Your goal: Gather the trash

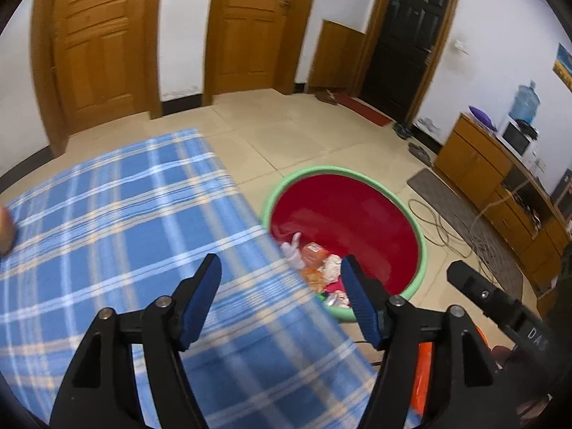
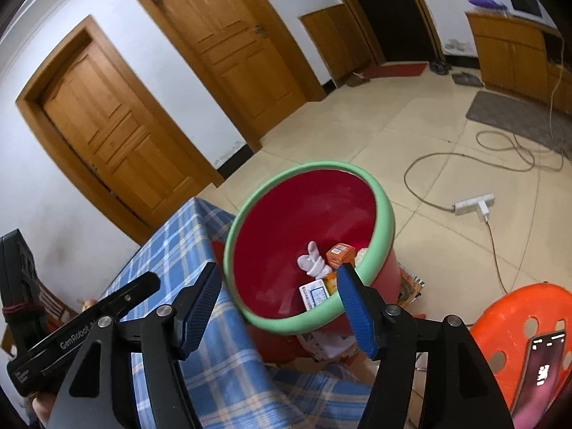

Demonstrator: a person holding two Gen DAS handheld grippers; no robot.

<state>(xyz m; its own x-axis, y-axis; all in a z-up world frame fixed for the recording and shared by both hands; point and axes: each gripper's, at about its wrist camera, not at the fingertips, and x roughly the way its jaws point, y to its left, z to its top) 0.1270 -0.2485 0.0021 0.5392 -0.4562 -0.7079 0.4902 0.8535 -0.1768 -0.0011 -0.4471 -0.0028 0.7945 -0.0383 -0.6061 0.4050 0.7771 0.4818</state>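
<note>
A red bin with a green rim (image 1: 422, 246) (image 2: 384, 211) stands on the floor beside the table with the blue plaid cloth (image 1: 125, 214) (image 2: 178, 250). Inside it lie a white glove (image 2: 314, 261), an orange box (image 2: 341, 253), a white and blue box (image 2: 314, 295) and crumpled wrappers (image 1: 321, 264). My left gripper (image 1: 280, 302) hangs open over the table's edge, with nothing between its blue pads. Over the bin's near rim my right gripper (image 2: 280, 305) is open too, and empty. The left gripper's black body (image 2: 85, 329) shows at the lower left of the right wrist view.
An orange plastic stool (image 2: 514, 325) with a lit phone (image 2: 543, 368) on it stands at the right. Cables and a power strip (image 2: 473, 205) lie on the tiled floor. Wooden doors (image 1: 100, 43) line the far wall, and a wooden cabinet (image 1: 475, 161) runs along the right wall.
</note>
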